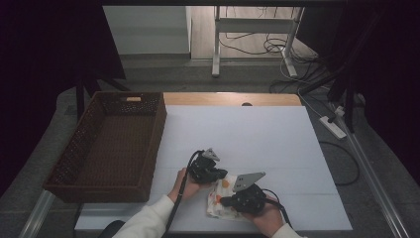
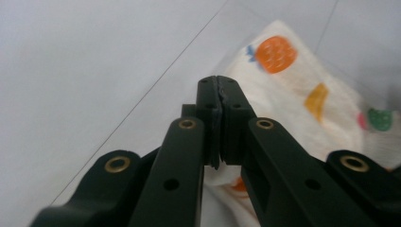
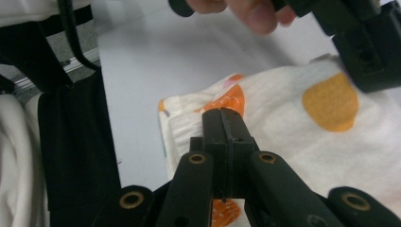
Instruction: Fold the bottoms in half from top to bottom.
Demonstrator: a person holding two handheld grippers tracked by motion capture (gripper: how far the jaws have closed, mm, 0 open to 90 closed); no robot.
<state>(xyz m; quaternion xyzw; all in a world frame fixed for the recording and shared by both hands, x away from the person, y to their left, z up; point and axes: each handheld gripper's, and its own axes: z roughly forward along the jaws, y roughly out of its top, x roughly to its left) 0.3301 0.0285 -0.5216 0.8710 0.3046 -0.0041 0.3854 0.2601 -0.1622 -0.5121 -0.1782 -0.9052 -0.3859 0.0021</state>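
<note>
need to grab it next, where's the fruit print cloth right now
In the high view the cloth lies at the table's near edge, between the left gripper and right gripper, right of the wicker basket.

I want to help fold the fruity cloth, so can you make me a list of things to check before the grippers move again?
1. Left gripper shut: ok, its jaws meet.
2. Right gripper shut: ok, jaws together.
3. Either gripper really pinching the cloth: cannot tell, the tips hide any fold.
4. Cloth fully on the white table: ok.
5. Brown basket free of the cloth: ok, it stands apart at the left.
6. Grippers apart from each other: ok, close but not touching.
</note>
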